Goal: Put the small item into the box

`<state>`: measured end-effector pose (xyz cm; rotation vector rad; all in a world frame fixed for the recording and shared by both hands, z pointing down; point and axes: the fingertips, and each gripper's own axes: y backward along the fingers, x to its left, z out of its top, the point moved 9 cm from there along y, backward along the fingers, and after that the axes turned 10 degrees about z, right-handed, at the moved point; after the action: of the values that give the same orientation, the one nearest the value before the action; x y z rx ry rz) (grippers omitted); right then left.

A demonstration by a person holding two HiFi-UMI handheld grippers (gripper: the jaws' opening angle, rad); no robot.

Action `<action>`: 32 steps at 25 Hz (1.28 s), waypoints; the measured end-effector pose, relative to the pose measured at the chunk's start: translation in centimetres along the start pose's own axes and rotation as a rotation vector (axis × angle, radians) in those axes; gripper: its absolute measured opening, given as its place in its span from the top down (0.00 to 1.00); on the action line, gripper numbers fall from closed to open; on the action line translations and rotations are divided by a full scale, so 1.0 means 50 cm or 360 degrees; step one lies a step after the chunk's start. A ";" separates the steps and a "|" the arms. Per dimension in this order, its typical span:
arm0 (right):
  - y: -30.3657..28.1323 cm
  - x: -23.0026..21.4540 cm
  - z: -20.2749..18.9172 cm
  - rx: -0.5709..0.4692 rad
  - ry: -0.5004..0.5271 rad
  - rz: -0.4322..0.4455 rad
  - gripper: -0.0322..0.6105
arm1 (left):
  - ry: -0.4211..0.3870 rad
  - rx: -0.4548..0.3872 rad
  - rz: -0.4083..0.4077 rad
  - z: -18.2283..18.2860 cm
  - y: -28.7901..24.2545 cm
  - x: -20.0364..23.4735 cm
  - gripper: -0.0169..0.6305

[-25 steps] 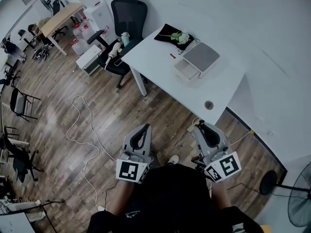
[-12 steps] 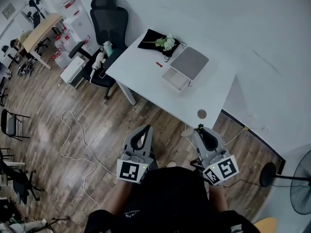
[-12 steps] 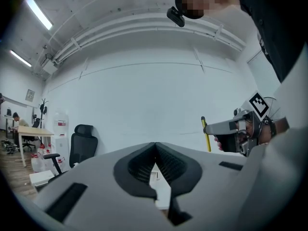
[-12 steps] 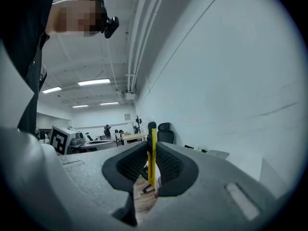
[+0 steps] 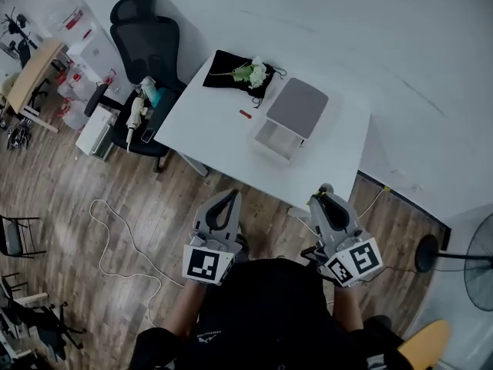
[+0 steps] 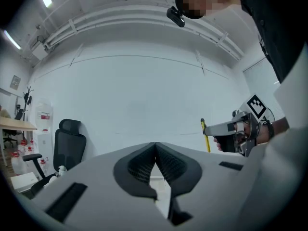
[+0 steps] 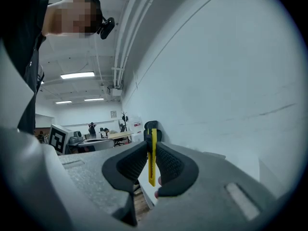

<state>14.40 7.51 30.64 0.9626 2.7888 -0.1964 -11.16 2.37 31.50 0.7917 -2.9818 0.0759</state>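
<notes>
White table [image 5: 209,133], one box [image 5: 297,106], one knife [image 7: 151,159]

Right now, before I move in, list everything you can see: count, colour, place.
table: 1, white, centre of head view
box: 1, white with grey top, on table's right part
small item: 1, red, on table left of box
cloth with flowers: 1, black, table's far edge
office chair: 1, black, left of table
cable: 1, white, on floor
fan: 1, dark, far right
utility knife: 1, yellow
left hand-held gripper: grey, shut, empty
right hand-held gripper: grey, shut on utility knife
</notes>
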 end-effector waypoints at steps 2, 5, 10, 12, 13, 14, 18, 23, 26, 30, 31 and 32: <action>-0.038 0.002 0.005 0.0018 0.0014 -0.0053 0.86 | 0.0025 -0.0031 -0.0056 0.010 -0.028 0.034 0.97; -0.093 0.007 0.008 0.0047 0.0050 -0.0107 0.86 | 0.0050 -0.0050 -0.0133 0.011 -0.067 0.083 0.97; -0.165 0.015 0.015 0.0103 0.0120 -0.0210 0.86 | 0.0066 -0.0046 -0.0263 0.006 -0.117 0.142 0.97; -0.187 0.013 0.017 0.0136 0.0135 -0.0245 0.86 | 0.0082 -0.0049 -0.0304 0.007 -0.133 0.155 0.97; -0.196 0.011 0.018 0.0156 0.0136 -0.0258 0.86 | 0.0091 -0.0049 -0.0319 0.008 -0.139 0.159 0.97; -0.203 0.008 0.018 0.0178 0.0133 -0.0268 0.86 | 0.0096 -0.0047 -0.0330 0.008 -0.143 0.163 0.97; -0.231 -0.030 0.018 0.0257 0.0114 -0.0296 0.86 | 0.0084 -0.0012 -0.0355 -0.001 -0.171 0.171 0.97; -0.271 -0.097 0.011 0.0362 0.0096 -0.0282 0.86 | 0.0094 0.0020 -0.0364 -0.012 -0.220 0.171 0.97; -0.293 -0.144 -0.004 0.0418 0.0064 -0.0240 0.86 | 0.0087 0.0019 -0.0333 -0.017 -0.248 0.163 0.97; -0.325 -0.208 -0.027 0.0510 0.0035 -0.0194 0.86 | 0.0110 0.0025 -0.0257 -0.021 -0.288 0.151 0.97; -0.333 -0.224 -0.031 0.0536 0.0024 -0.0179 0.86 | 0.0120 0.0034 -0.0242 -0.021 -0.298 0.147 0.97; -0.341 -0.241 -0.036 0.0562 0.0014 -0.0165 0.86 | 0.0126 0.0043 -0.0231 -0.021 -0.310 0.143 0.97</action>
<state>12.91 -12.67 36.08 0.8866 2.8702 -0.7209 -9.62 -14.54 33.55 0.9817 -2.8458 0.1382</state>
